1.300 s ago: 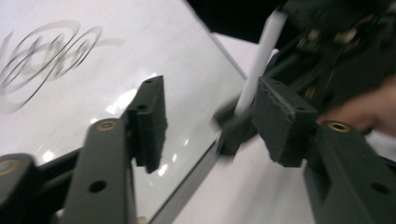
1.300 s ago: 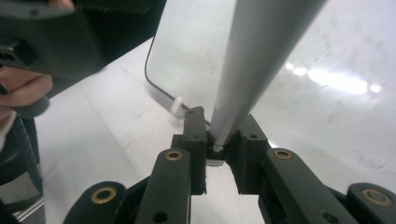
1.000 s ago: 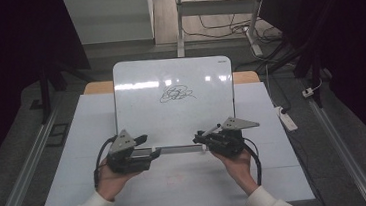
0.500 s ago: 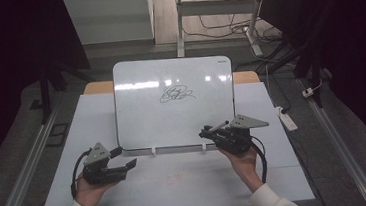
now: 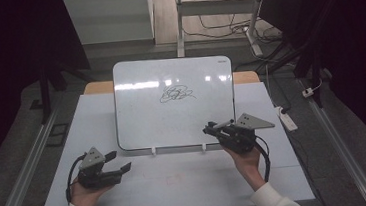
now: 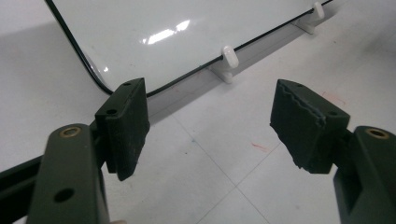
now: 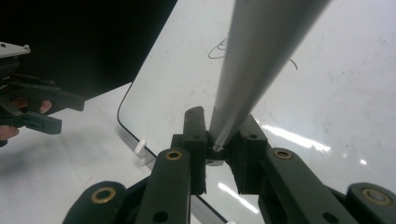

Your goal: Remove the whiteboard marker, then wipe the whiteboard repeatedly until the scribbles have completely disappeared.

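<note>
Right gripper is clamping the marker by the whiteboard; left gripper idling wide open, empty, at 7 o'clock. Next: tip onto board, probably.

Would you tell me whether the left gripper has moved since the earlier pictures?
Yes: the left gripper has drawn leftward and nearer the person, away from the whiteboard.

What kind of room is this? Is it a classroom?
Probably a lab or workshop, not a classroom. A small whiteboard with a scribble stands on a white table, a person works with a gripper in each hand, and cables and a power strip lie on the bare floor behind.
</note>
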Motion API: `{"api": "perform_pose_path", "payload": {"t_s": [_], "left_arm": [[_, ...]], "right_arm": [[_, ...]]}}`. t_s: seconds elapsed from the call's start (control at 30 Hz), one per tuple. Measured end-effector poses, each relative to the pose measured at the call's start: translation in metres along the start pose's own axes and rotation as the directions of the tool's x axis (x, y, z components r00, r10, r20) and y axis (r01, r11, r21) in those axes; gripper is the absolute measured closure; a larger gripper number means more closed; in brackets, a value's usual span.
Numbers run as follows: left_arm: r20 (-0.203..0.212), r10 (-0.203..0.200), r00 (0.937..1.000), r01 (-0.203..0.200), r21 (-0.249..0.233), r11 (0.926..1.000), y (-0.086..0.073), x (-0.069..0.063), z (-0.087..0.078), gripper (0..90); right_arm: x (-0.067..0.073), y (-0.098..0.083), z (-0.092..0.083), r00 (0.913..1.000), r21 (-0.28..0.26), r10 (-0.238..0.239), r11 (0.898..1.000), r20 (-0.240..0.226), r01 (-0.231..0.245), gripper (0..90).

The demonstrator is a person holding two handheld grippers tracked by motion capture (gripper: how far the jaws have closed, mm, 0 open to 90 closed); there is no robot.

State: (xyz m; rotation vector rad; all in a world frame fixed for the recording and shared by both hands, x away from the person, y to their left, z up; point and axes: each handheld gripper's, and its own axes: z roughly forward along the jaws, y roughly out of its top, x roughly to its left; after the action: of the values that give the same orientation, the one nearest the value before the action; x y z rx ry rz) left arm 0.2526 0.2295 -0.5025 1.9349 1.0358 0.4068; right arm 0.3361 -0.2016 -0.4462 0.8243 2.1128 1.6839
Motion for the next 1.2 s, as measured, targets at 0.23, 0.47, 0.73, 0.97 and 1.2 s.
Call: {"api": "perform_pose_path", "payload": {"t_s": [0.23, 0.47, 0.73, 0.97, 1.2], "left_arm": [[0.005, -0.005, 1.0000, 0.005, 0.010, 0.9999, -0.001, 0.001, 0.002, 28.1], [0.007, -0.007, 1.0000, 0.007, 0.010, 0.9999, -0.001, 0.002, 0.002, 28.0], [0.010, -0.004, 0.9999, 0.003, 0.036, 0.9994, -0.002, 0.002, 0.009, 28.0], [0.008, 0.002, 1.0000, -0.002, 0.043, 0.9991, -0.003, 0.002, 0.011, 28.0], [0.002, 0.010, 1.0000, -0.010, 0.044, 0.9990, -0.003, 0.002, 0.012, 28.0]], "right_arm": [[0.000, 0.000, 0.000, 0.9998, -0.012, -0.018, 1.000, 0.002, 0.018, 77.6], [-0.006, 0.012, 0.010, 0.9991, -0.031, -0.041, 0.999, 0.013, 0.041, 77.6], [-0.030, 0.055, 0.048, 0.9970, -0.075, -0.050, 0.996, 0.058, 0.055, 77.6], [-0.045, 0.079, 0.103, 0.9984, -0.053, -0.017, 0.998, 0.055, 0.020, 77.6], [-0.044, 0.094, 0.158, 0.9946, -0.019, -0.068, 0.997, 0.079, 0.069, 77.7]]}}
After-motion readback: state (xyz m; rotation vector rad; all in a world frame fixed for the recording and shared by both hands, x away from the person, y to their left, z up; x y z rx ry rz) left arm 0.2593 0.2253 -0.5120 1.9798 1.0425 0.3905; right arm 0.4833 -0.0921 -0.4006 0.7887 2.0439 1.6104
